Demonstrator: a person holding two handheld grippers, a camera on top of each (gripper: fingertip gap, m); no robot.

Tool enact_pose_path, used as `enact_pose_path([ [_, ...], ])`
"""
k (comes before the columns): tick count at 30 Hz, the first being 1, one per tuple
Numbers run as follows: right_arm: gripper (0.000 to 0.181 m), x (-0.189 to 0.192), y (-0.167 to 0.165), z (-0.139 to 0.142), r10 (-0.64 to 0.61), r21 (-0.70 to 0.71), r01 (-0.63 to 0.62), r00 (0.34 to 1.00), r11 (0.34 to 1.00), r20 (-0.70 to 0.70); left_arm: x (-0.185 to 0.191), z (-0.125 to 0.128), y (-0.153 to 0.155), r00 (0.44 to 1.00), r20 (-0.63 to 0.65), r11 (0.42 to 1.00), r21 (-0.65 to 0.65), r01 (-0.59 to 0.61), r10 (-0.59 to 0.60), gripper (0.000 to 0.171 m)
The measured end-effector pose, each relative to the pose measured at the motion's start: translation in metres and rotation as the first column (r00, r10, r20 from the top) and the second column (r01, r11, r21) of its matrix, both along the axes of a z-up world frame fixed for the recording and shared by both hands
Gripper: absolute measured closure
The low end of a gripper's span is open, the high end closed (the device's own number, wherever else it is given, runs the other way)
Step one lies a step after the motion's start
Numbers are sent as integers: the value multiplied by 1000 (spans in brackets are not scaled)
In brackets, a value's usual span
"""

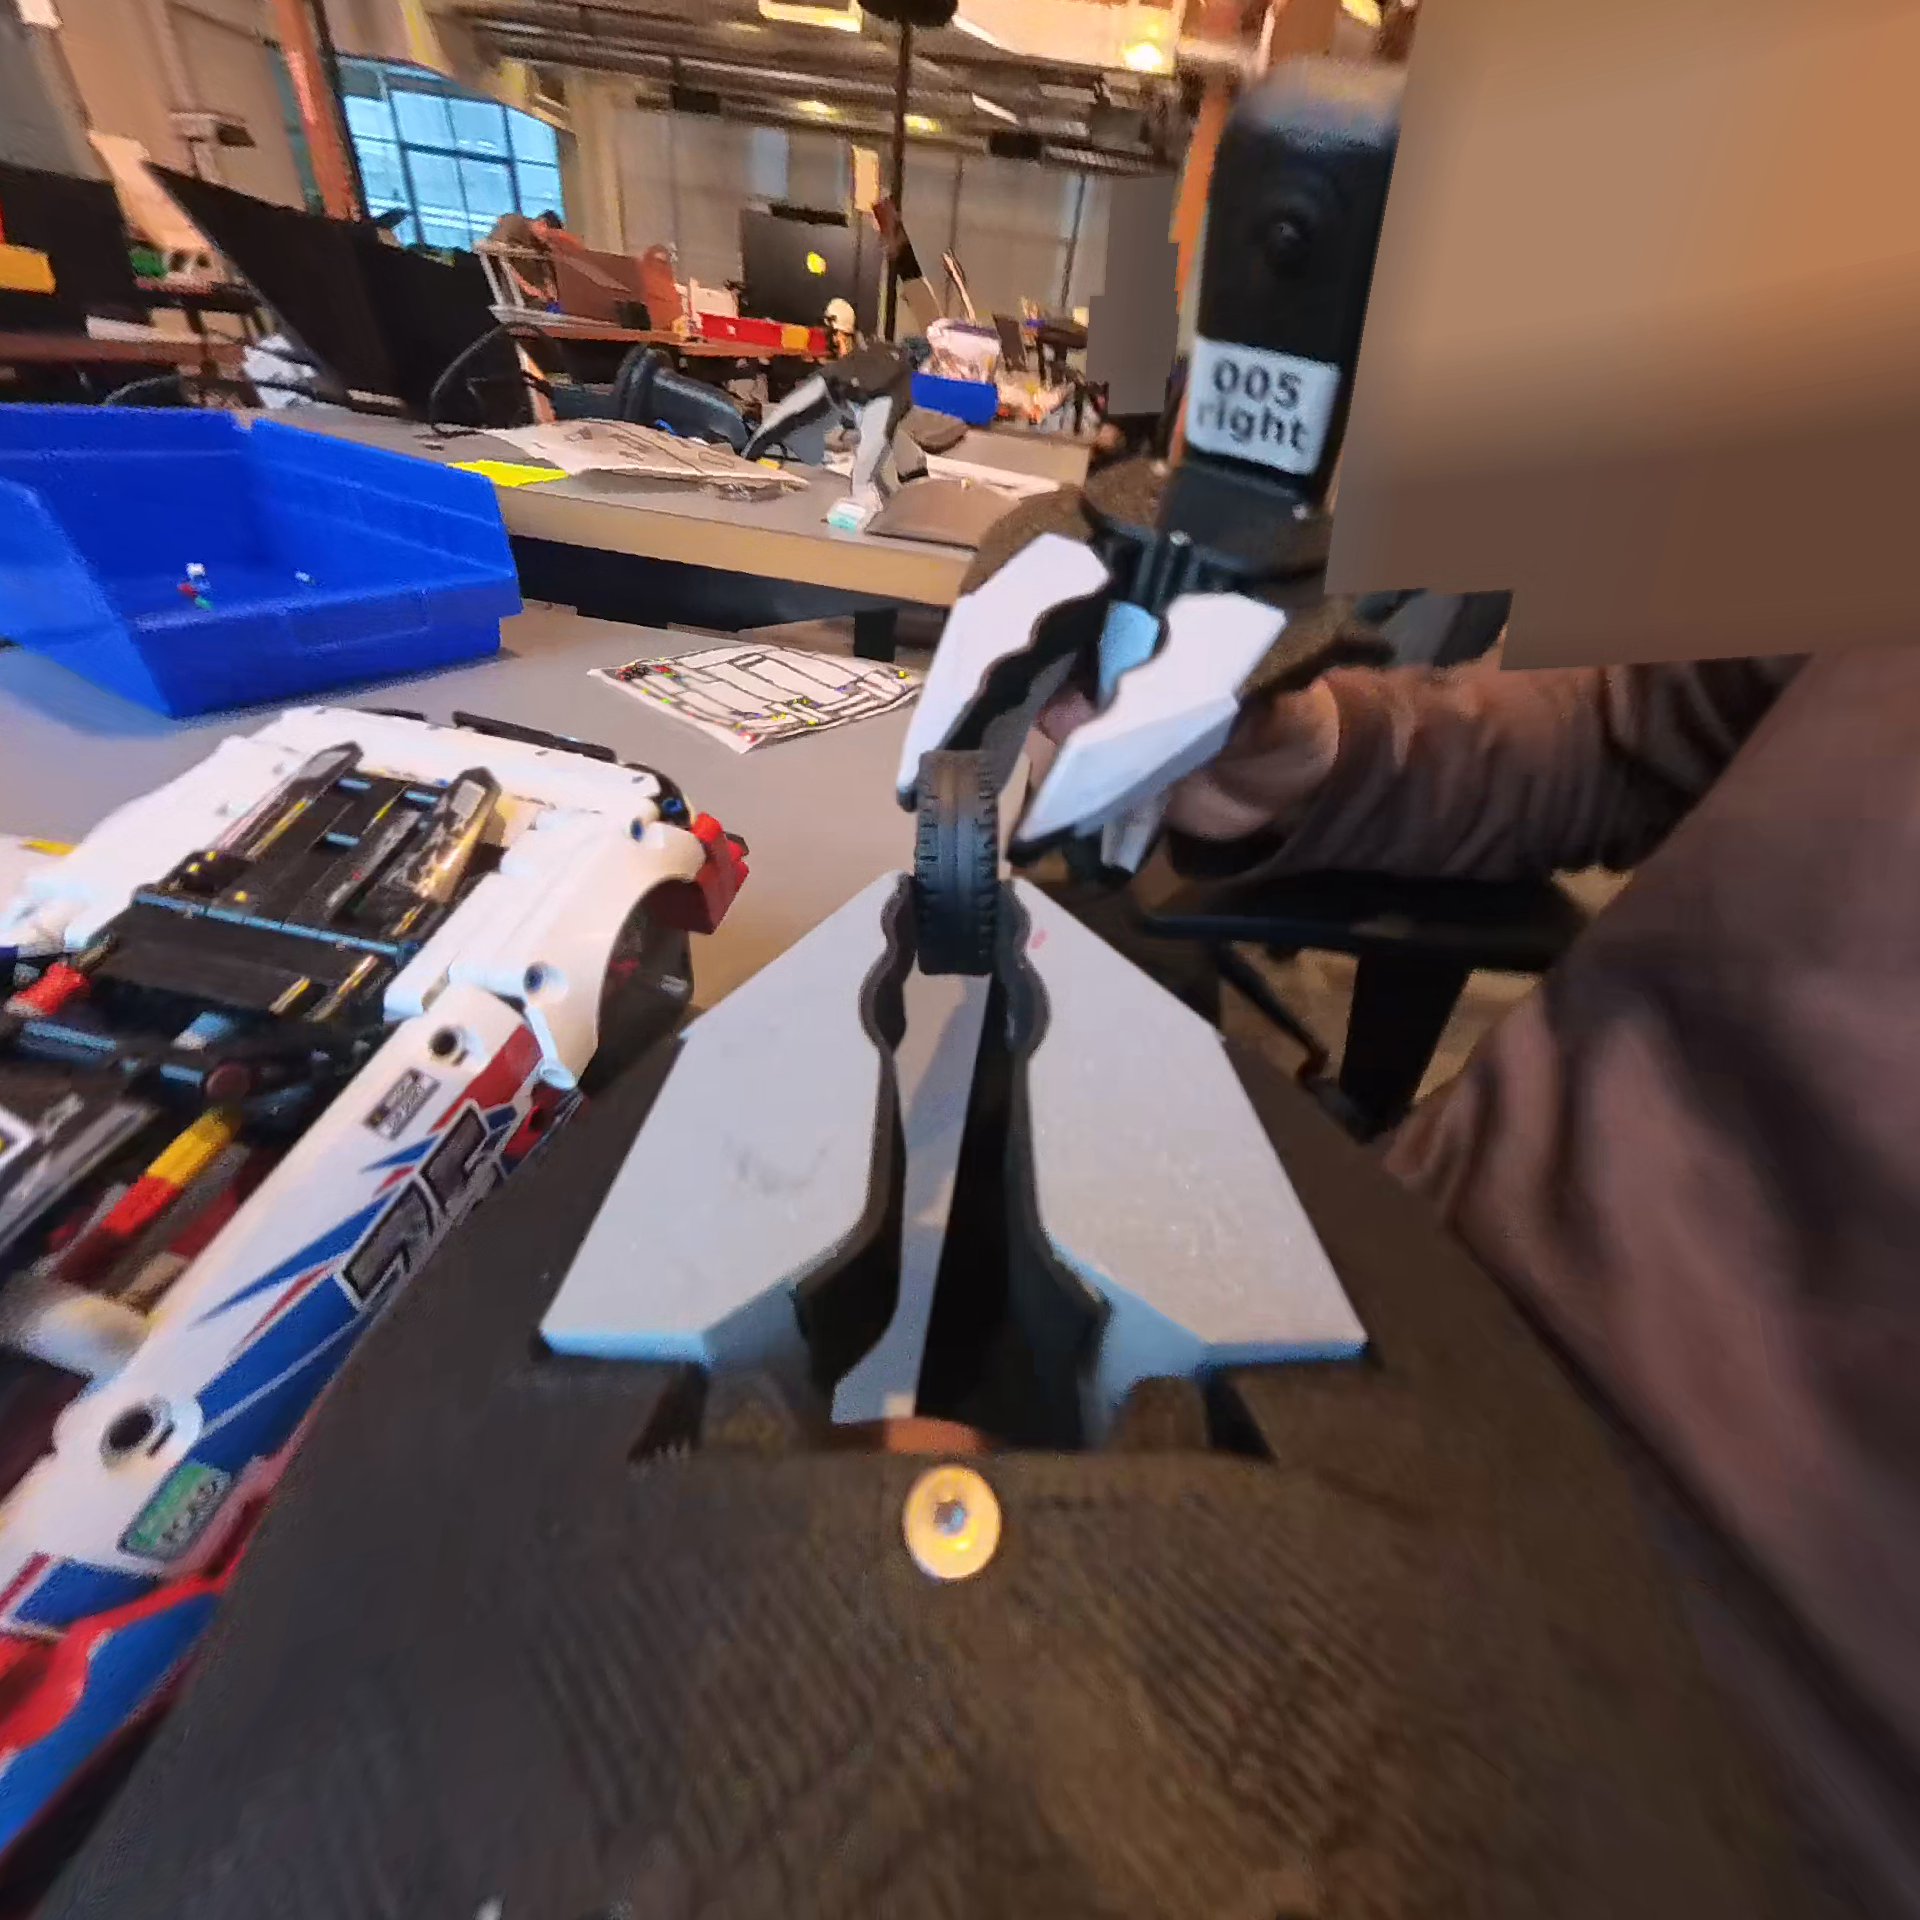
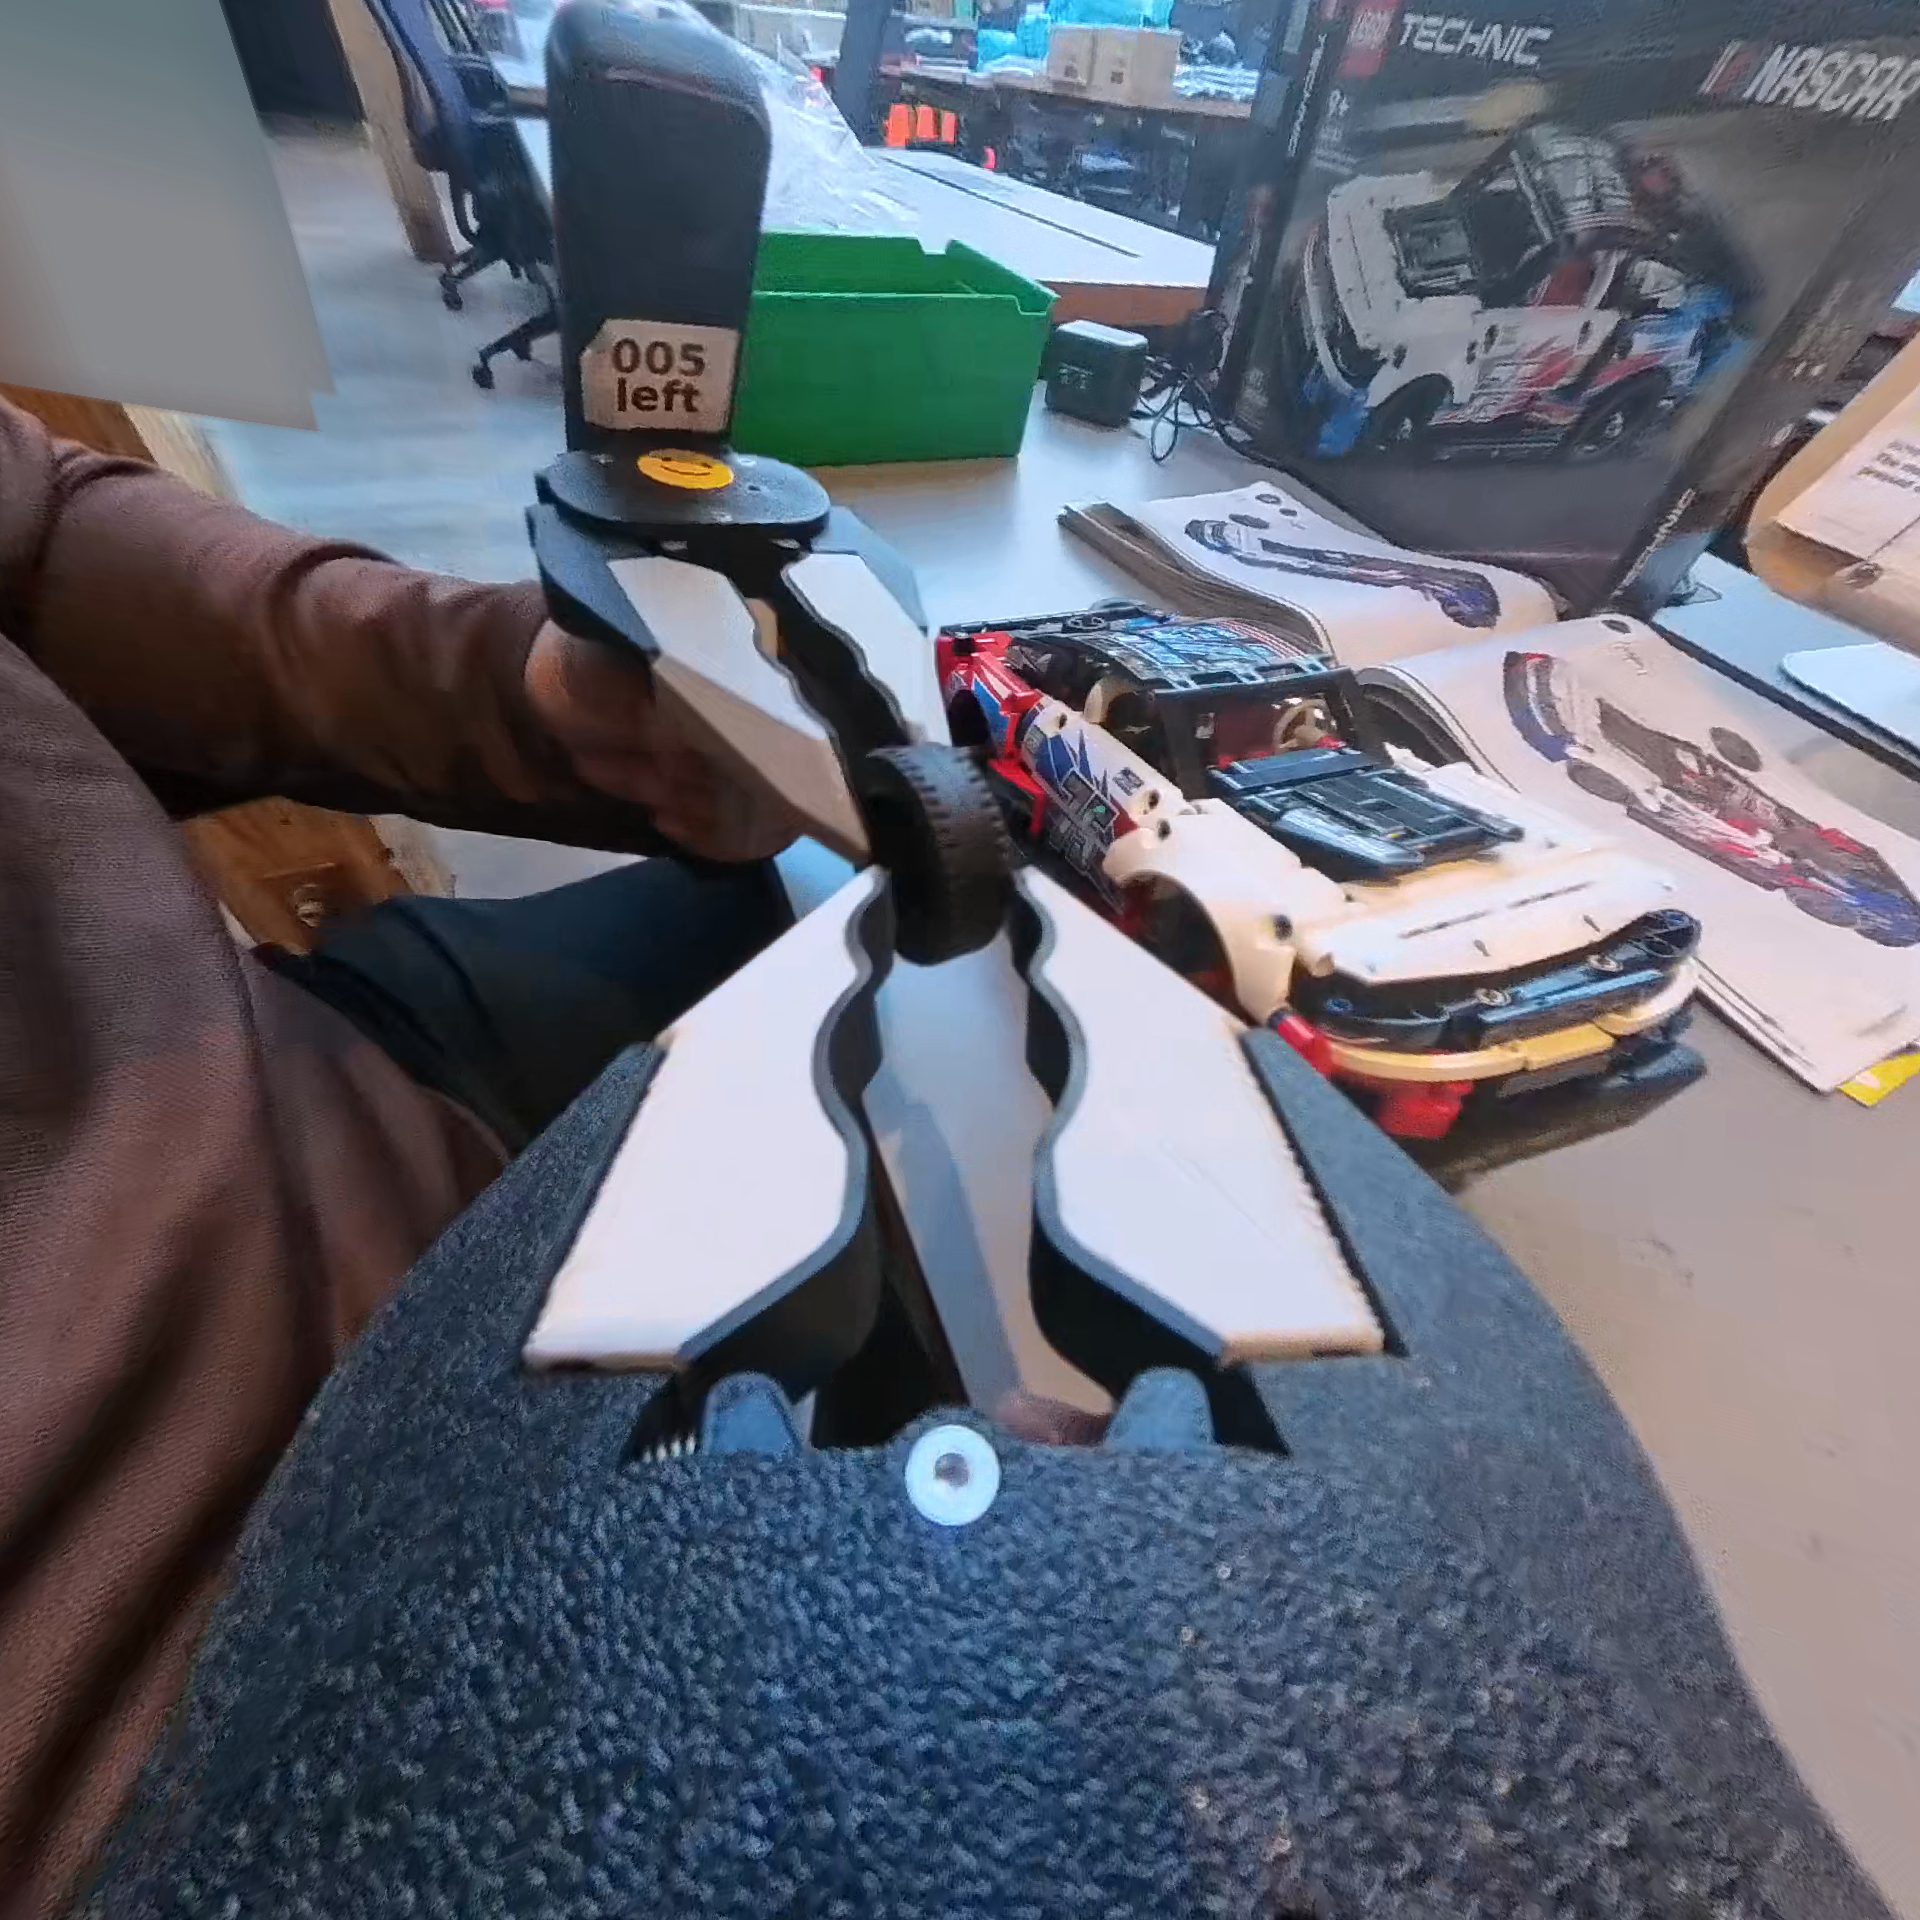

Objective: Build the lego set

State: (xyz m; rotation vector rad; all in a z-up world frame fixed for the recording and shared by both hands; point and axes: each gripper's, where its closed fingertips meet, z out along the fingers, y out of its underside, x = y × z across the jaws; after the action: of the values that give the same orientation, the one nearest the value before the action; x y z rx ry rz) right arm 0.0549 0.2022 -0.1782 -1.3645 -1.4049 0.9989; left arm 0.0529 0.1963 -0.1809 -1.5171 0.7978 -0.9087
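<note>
Both grippers – left gripper, right gripper – seemingly pinch 1 tyre.

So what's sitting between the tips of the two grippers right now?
A small black tire sits between the left gripper and right gripper, both pinching it; both wrist views show it.

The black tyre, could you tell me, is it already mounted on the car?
No, the black tyre is held in mid-air between both grippers' fingertips, apart from the car.
</note>
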Motion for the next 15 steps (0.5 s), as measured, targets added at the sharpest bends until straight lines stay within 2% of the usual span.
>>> enact_pose_path([
  [1,170,1,3,-2,-1,14,1,1000,1000,-2,2,-3,0,999,-35,999,33,6,-4,160],
  [4,170,2,8,-17,-2,49,0,1000,999,30,1,-11,6,991,-131,992,123,-24,40,160],
  [5,170,2,8,-19,-14,84,12,1000,996,23,0,-10,6,984,-162,980,191,-46,78,160],
  [6,170,2,8,-19,-32,158,31,999,987,5,0,-9,5,967,-214,946,319,-62,136,160],
  [8,170,5,5,-15,-65,399,73,997,914,-33,1,-10,1,887,-349,801,597,-37,301,159],
  [10,169,7,0,-12,-91,610,93,995,787,-33,3,-11,-5,782,-416,619,784,48,465,159],
  [11,169,8,-2,-12,-104,667,99,994,738,-33,4,-10,-8,737,-421,529,843,101,529,160],
  [12,168,7,-3,-13,-111,699,100,993,708,-30,4,-11,-9,711,-420,477,869,135,564,160],
  [15,163,5,-5,-12,-111,731,94,994,676,-25,0,-12,-12,689,-400,393,902,179,604,160],
])
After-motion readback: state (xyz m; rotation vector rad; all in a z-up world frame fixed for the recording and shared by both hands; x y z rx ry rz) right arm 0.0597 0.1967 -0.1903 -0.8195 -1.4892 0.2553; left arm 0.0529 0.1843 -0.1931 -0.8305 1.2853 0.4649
